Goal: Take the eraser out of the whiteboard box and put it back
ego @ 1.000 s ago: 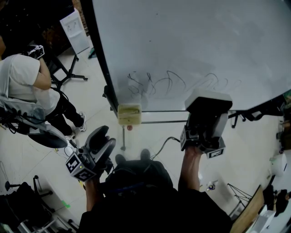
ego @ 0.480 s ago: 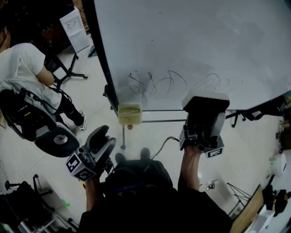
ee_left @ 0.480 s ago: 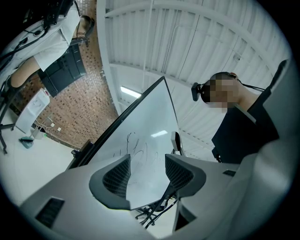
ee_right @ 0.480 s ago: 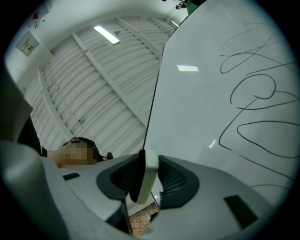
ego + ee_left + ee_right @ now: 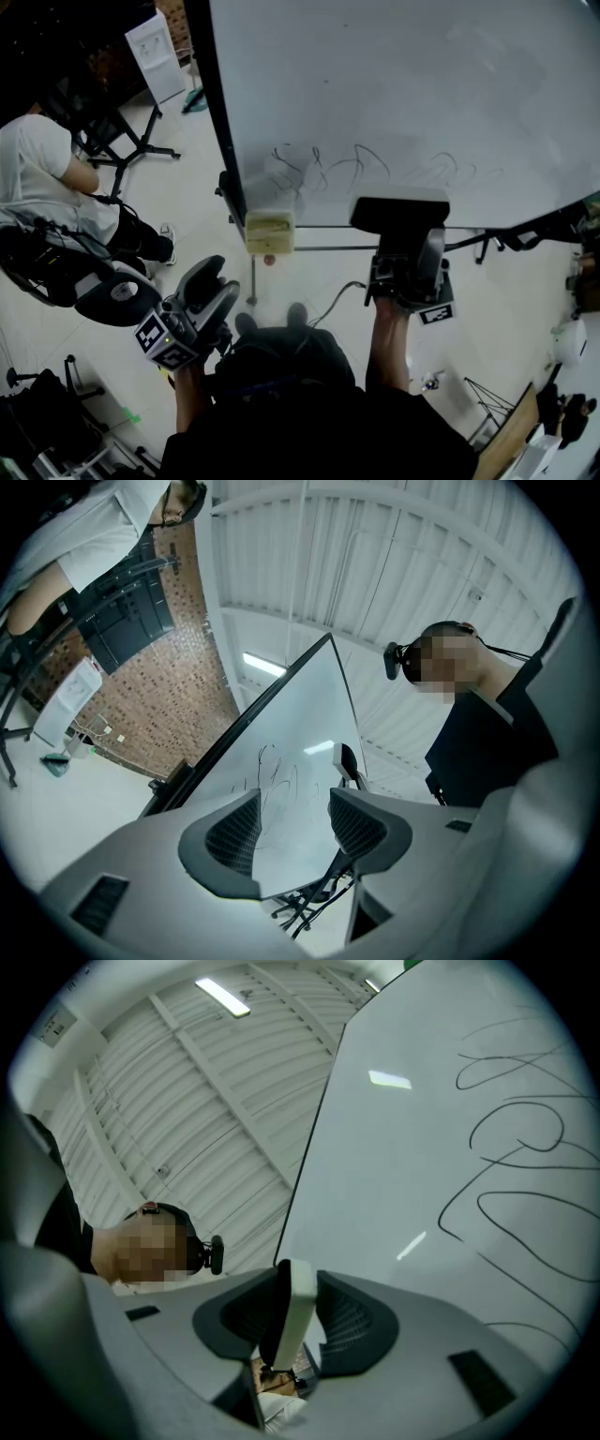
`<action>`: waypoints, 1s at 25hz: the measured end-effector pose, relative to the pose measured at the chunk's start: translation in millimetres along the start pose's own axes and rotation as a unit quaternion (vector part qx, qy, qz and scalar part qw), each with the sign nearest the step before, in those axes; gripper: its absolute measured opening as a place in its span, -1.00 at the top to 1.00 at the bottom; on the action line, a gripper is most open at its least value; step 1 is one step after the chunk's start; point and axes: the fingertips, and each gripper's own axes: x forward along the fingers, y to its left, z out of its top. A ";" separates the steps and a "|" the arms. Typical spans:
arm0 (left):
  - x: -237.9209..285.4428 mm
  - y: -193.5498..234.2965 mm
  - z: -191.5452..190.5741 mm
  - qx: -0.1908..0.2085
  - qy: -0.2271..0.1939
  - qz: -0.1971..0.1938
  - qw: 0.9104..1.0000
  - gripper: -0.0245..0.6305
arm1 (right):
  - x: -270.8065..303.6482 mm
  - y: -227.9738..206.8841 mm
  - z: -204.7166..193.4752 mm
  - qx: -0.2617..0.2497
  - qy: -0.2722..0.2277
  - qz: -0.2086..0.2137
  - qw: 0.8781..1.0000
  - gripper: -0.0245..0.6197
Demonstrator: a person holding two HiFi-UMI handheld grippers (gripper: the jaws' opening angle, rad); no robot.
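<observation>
Leftmost, at nine o'clock in the head view, a person in a white shirt (image 5: 37,169) sits by a dark chair. Toward seven o'clock the left gripper (image 5: 212,281) hovers over the pale floor (image 5: 202,202). Its jaws stand apart with nothing between them, and only the large white whiteboard with black scribbles (image 5: 305,733) shows through the gap. Near centre, the small cream whiteboard box (image 5: 269,232) hangs at the board's lower edge, beside its black frame. At three o'clock from the box, well apart from it, the right gripper (image 5: 292,1321) is clamped on the flat eraser with a white top and dark underside (image 5: 398,208). The eraser is held just below the scribbles; whether it touches the board I cannot tell.
</observation>
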 end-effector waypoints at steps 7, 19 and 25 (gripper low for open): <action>3.9 2.0 6.7 0.030 -0.008 0.001 1.000 0.24 | 2.6 -6.8 -16.5 0.000 0.025 -0.005 1.000 0.45; 11.6 2.4 7.7 0.009 -0.001 0.000 1.000 0.24 | 5.5 -17.7 -50.1 -0.018 0.090 -0.021 0.996 0.45; 10.8 4.2 8.4 0.026 0.001 -0.014 1.000 0.24 | -1.2 -25.8 -78.0 -0.030 0.143 -0.037 0.988 0.45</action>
